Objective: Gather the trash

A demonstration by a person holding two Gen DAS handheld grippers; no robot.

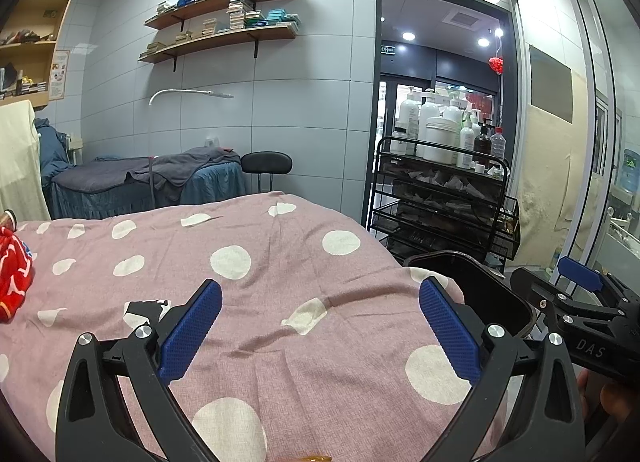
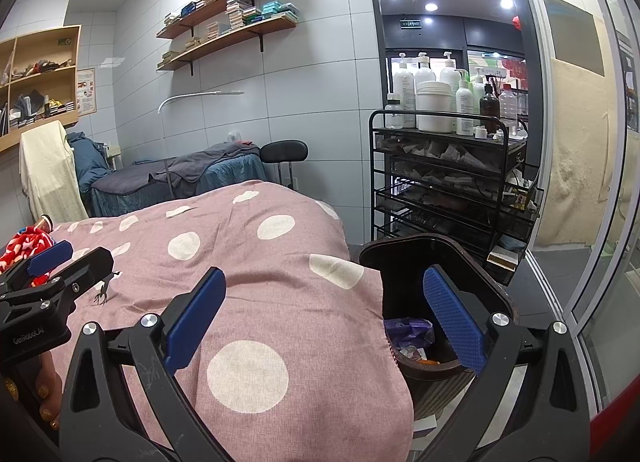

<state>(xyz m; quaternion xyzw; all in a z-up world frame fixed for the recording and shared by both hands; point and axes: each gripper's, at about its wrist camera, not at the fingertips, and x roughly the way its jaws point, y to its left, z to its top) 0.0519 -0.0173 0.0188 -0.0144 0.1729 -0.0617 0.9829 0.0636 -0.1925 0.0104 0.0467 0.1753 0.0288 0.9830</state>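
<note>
Both tools (image 1: 320, 328) (image 2: 324, 318) gape; bin (image 2: 436, 258) trash (image 2: 408, 332) seemingly below right's.

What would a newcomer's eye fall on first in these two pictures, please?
Probably the pink polka-dot bedspread filling the foreground, with both open grippers, left and right, empty above it. Next, the dark trash bin beside the bed's right edge, already holding purple wrappers, below the bottle-topped black cart.

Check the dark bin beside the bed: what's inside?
In the right wrist view the bin holds a crumpled purple wrapper, some small scraps and something orange. The bedspread and the near rim hide the rest.
</note>
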